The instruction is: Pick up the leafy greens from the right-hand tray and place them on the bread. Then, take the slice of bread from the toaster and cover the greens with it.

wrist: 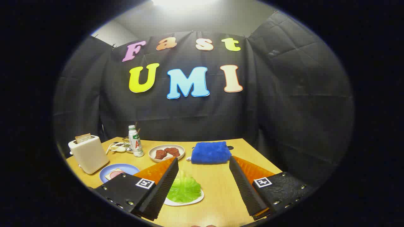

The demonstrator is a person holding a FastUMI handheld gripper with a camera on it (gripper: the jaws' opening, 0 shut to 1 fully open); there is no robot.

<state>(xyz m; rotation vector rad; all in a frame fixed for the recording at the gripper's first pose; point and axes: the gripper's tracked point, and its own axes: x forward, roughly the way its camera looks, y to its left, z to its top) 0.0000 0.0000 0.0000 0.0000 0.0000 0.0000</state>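
Camera rode on the gripper (202, 176), fingers spread apart — looked forward and slightly down across the table (221, 201), close above it.

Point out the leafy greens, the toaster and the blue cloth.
leafy greens (184, 189), gripper view, middle of the leaf.
toaster (89, 154), gripper view, front wall.
blue cloth (210, 153), gripper view, top surface.

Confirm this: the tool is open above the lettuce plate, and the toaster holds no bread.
Wrong on the toaster: the gripper view shows a bread slice sticking out of its top. The rest stands: the tool is open above the lettuce plate.
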